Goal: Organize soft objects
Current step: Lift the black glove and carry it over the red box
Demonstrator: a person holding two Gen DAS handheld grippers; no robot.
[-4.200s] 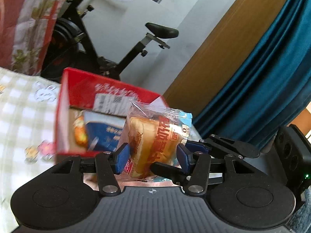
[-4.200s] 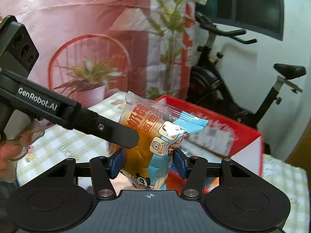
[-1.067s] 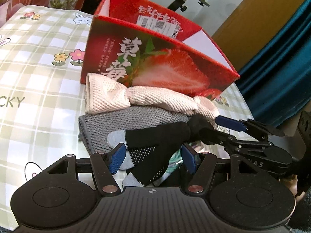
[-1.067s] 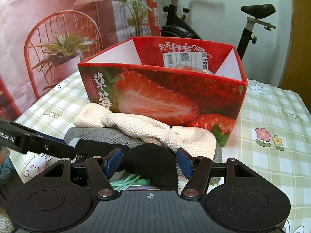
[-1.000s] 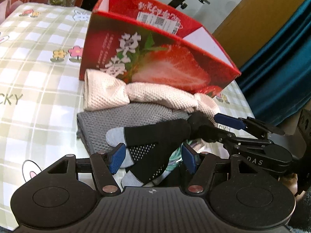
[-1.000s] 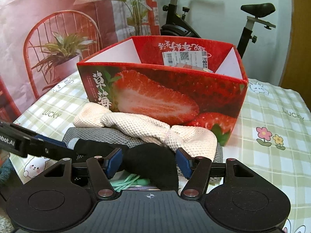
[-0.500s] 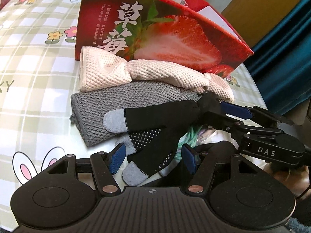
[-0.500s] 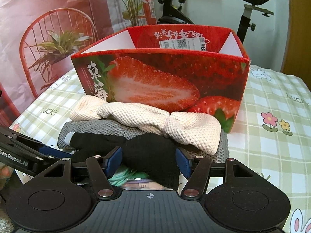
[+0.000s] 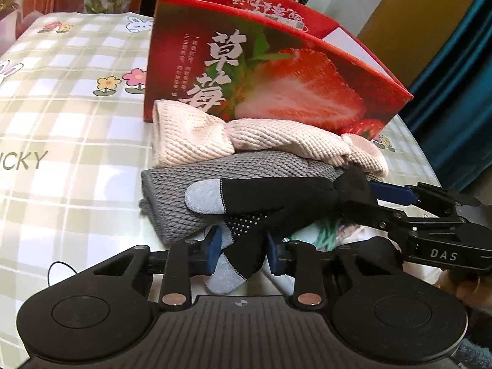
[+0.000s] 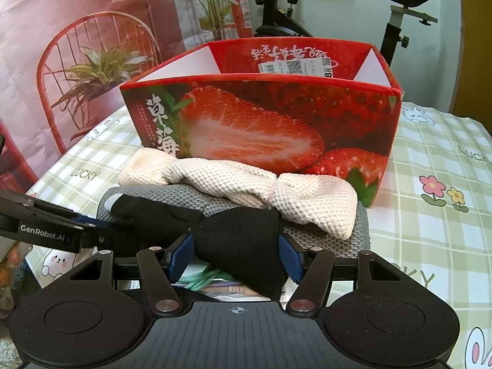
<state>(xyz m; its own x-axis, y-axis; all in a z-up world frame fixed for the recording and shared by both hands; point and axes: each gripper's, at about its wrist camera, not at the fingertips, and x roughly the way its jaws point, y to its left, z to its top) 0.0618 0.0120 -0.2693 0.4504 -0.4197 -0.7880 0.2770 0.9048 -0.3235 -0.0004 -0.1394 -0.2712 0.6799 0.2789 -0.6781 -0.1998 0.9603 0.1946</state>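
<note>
A black glove (image 9: 276,196) with grey fingertips lies across a folded grey knit cloth (image 9: 175,196), in front of a red strawberry box (image 9: 276,70). My left gripper (image 9: 243,246) is closing. Its blue pads press the glove's finger end from both sides. My right gripper (image 10: 235,252) is shut on the bunched black cuff (image 10: 240,233). In the left wrist view the right gripper (image 9: 359,195) comes in from the right. A pink knit cloth (image 9: 196,138) rests on the grey one against the box.
The checked tablecloth (image 9: 61,123) spreads out to the left. A packet with green cord (image 9: 323,230) lies under the glove. An exercise bike (image 10: 399,15) stands behind the box and a blue curtain (image 9: 455,92) hangs at the right. A person's hand (image 9: 470,289) holds the right gripper.
The left jaws have narrowed from wide apart onto the glove's finger end. The right gripper has kept its hold on the cuff and barely moved.
</note>
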